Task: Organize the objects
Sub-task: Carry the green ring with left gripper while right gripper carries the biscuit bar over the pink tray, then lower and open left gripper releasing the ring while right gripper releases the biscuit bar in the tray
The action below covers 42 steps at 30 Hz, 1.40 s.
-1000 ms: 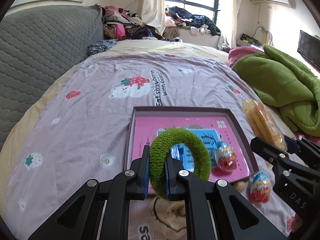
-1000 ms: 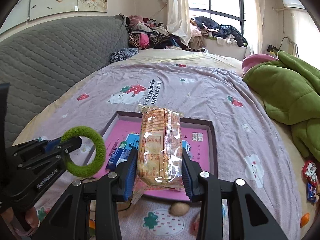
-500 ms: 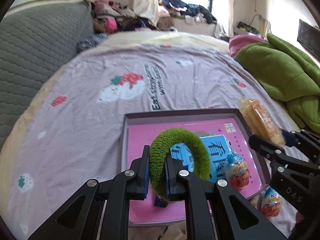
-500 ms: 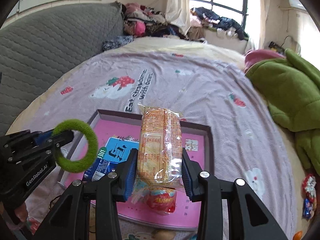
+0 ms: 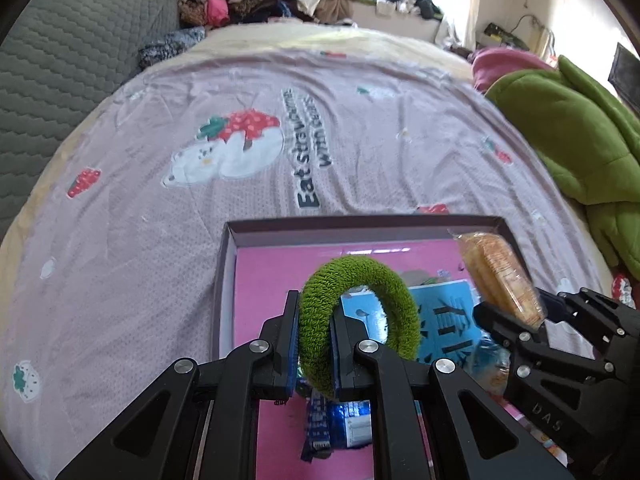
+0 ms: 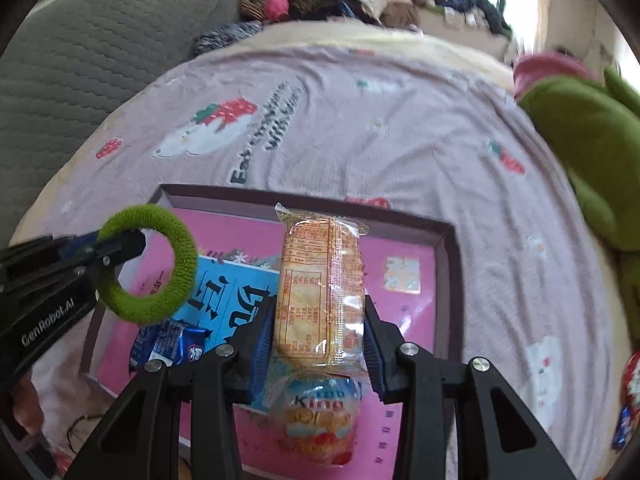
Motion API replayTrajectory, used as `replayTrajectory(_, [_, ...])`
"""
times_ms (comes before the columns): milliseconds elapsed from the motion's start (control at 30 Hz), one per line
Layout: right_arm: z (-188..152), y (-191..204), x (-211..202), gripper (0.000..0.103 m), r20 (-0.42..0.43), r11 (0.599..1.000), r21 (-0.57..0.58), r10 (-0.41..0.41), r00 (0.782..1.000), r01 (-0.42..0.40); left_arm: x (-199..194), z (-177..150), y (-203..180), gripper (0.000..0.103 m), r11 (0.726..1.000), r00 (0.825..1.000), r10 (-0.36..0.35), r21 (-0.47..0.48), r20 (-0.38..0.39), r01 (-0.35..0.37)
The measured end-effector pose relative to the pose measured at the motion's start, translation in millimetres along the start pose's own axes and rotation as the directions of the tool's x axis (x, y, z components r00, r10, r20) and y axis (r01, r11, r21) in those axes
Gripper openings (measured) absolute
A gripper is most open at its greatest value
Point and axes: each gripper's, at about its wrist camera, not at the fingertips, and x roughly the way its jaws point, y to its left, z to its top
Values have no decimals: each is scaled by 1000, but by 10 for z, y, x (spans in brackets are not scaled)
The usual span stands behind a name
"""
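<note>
My left gripper point(image 5: 314, 322) is shut on a fuzzy green ring point(image 5: 356, 320) and holds it above the left part of the pink tray point(image 5: 272, 272). It also shows in the right wrist view point(image 6: 120, 246) with the ring point(image 6: 150, 270). My right gripper point(image 6: 318, 320) is shut on a clear packet of biscuits point(image 6: 320, 284), held above the tray point(image 6: 416, 248); the packet shows in the left wrist view point(image 5: 500, 276). In the tray lie a blue booklet point(image 6: 228, 284), a blue snack wrapper point(image 6: 172, 346) and a Kinder egg point(image 6: 316, 420).
The tray rests on a purple strawberry-print bedsheet point(image 5: 200, 128). A green blanket point(image 5: 568, 120) is heaped at the right. A grey quilted headboard point(image 5: 60, 60) runs along the left. Small wrapped sweets point(image 6: 628, 400) lie on the sheet at the right.
Both grippers have moved forward over the tray with the ring and the biscuit packet still held. The tray now sits closer and lower in both views.
</note>
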Motion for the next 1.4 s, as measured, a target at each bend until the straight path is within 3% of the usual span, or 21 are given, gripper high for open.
replayTrajectory(100, [24, 20, 130, 40, -26, 999, -37, -41, 999, 40, 177, 0, 30, 12, 1000, 999, 4, -12, -41, -4])
replayTrajectory(200, [36, -46, 289, 40, -87, 1000, 25, -6, 996, 8, 298, -11, 97, 12, 998, 997, -32, -57, -71, 28])
replayTrajectory(600, [99, -42, 545, 40, -165, 999, 34, -30, 986, 36, 498, -54, 83, 15, 999, 992, -10, -41, -123, 5])
replayTrajectory(733, [93, -90, 554, 41, -167, 998, 52, -37, 985, 46, 505, -35, 101, 26, 998, 990, -37, -63, -138, 29])
replayTrajectory(867, [98, -82, 506, 42, -163, 998, 33, -50, 985, 56, 476, -27, 91, 55, 997, 990, -42, -65, -134, 33])
replayTrajectory(1233, [95, -24, 170, 43, -104, 998, 19, -57, 993, 59, 183, -77, 100, 57, 998, 996, -13, -54, -93, 8])
replayTrajectory(1400, [35, 21, -30, 43, -93, 999, 3, -53, 994, 54, -32, -200, 20, 63, 999, 995, 50, 17, -81, -49])
